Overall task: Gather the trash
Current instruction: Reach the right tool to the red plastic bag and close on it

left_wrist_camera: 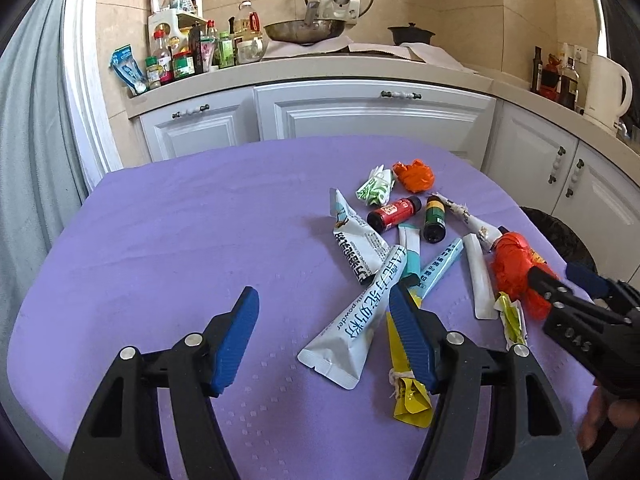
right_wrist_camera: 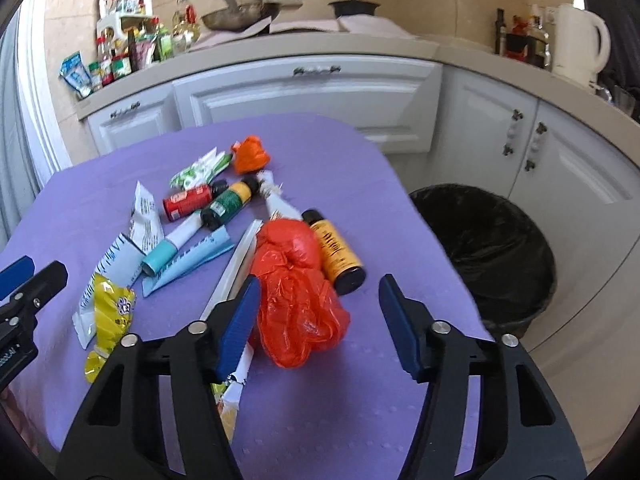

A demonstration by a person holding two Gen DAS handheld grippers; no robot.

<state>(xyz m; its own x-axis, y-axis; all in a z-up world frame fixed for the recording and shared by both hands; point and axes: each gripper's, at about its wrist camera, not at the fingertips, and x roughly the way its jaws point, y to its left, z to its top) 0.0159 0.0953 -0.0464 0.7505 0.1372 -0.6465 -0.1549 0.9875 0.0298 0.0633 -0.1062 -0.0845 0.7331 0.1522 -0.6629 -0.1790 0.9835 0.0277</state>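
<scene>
1. Two views show one round table under a purple cloth [left_wrist_camera: 168, 240]. From the left wrist, the near and left part of the cloth is bare, with lots of room to move. The trash sits in a bunch on the right side, away from the table's far edge.
2. The left gripper [left_wrist_camera: 324, 308] hangs low over the cloth with its blue fingers [left_wrist_camera: 236, 332] wide apart and nothing between them. Its right finger is just over a long white packet with blue writing [left_wrist_camera: 356, 320], which reads "powder" on its side.
3. A crumpled yellow wrapper [left_wrist_camera: 408, 396] lies beside that packet. Farther off lie a small red bottle [left_wrist_camera: 394, 213] and a small green bottle [left_wrist_camera: 435, 217], both on their sides.
4. The right gripper [left_wrist_camera: 560, 276] comes in from the right edge, at a crumpled red plastic bag [left_wrist_camera: 516, 268].
5. From the right wrist, the right gripper [right_wrist_camera: 320, 300] has its fingers half open around the red plastic bag [right_wrist_camera: 296, 300]. The left finger touches the bag; the right finger is apart from it.
6. An orange bottle with black letters [right_wrist_camera: 334, 252] lies on its side against the bag, near the table's right edge.
7. One round bin lined with a black bag [right_wrist_camera: 500, 240] stands on the floor just past that edge. I cannot tell what is inside it.
</scene>
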